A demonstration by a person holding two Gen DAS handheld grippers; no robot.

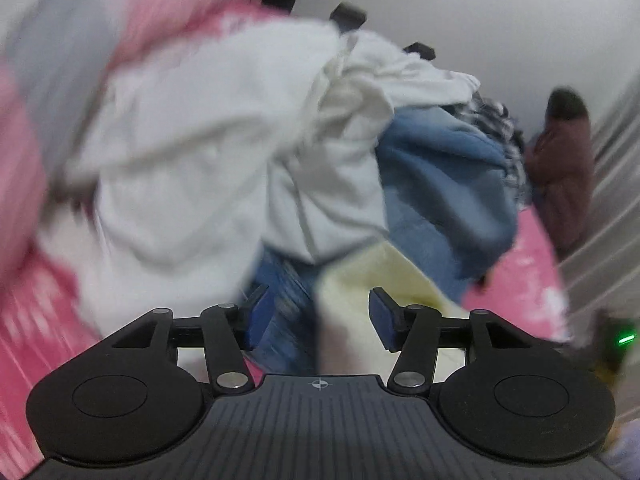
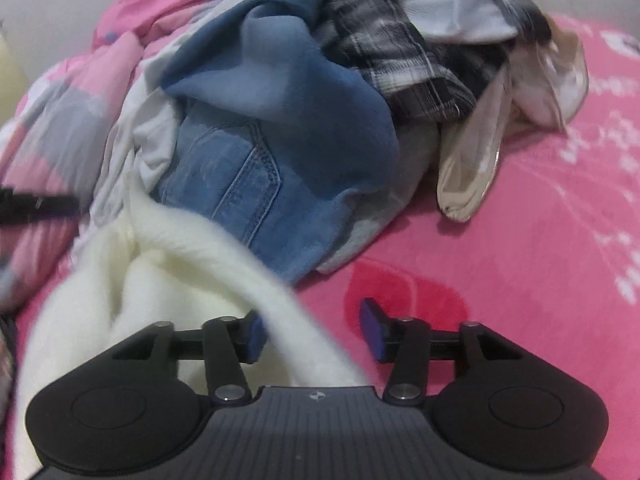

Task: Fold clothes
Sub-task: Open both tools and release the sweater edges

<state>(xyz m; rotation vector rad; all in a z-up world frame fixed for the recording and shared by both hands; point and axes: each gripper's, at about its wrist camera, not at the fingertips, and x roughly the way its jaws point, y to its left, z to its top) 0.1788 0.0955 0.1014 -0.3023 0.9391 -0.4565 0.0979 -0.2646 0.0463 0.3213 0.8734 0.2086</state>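
A pile of clothes lies on a pink bedspread (image 2: 540, 240). It holds blue jeans (image 2: 236, 188), a blue sweatshirt (image 2: 288, 80), a plaid shirt (image 2: 404, 52), a white garment (image 1: 192, 152) and a cream fleece garment (image 2: 160, 256). My left gripper (image 1: 320, 316) is open above the jeans (image 1: 288, 292) and the cream garment (image 1: 360, 284), with nothing between its pads. My right gripper (image 2: 314, 330) is open; a strip of the cream fleece runs between its fingers, close to the left pad (image 2: 256, 334).
A pink and grey quilt (image 2: 80, 92) lies bunched at the left of the pile. A beige garment (image 2: 480, 160) trails off the pile's right side. A dark maroon item (image 1: 564, 176) sits by the wall. The other gripper's fingers (image 1: 348, 14) show behind the white garment.
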